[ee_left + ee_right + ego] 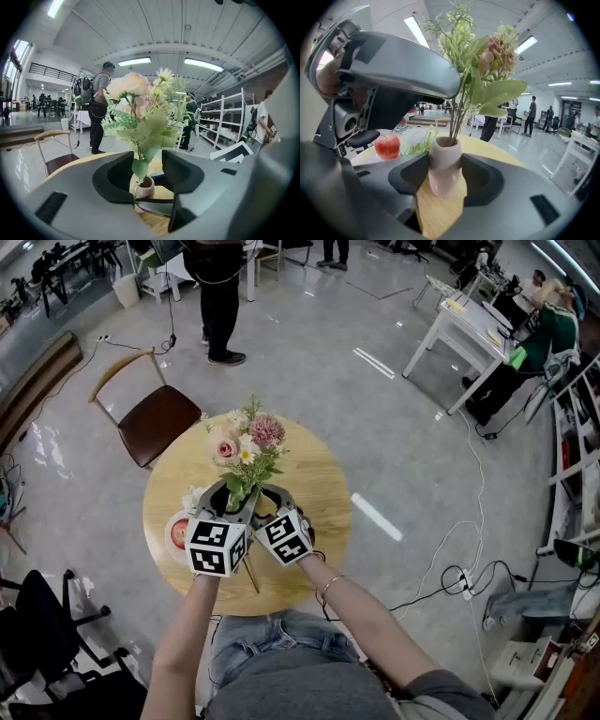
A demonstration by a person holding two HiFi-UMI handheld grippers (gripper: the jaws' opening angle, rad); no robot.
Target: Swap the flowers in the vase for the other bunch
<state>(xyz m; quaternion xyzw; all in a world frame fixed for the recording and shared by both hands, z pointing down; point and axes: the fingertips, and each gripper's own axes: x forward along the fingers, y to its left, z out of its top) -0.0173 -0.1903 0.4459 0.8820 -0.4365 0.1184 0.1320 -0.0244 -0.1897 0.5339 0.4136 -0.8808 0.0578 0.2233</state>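
We count one vase point(443, 164), one bunch point(246, 446) in it, one apple point(387, 146) left; right gripper point(445, 177) clamps vase, left gripper point(147, 174) gapes.

A pale pink vase point(444, 166) stands upright on the round wooden tabletop point(319, 484). It holds a bunch of flowers point(246, 448), pink, cream and white blooms among green fern leaves, with the stems rising straight. The other bunch point(194, 499), white-flowered, lies flat on the tabletop just beside the vase.
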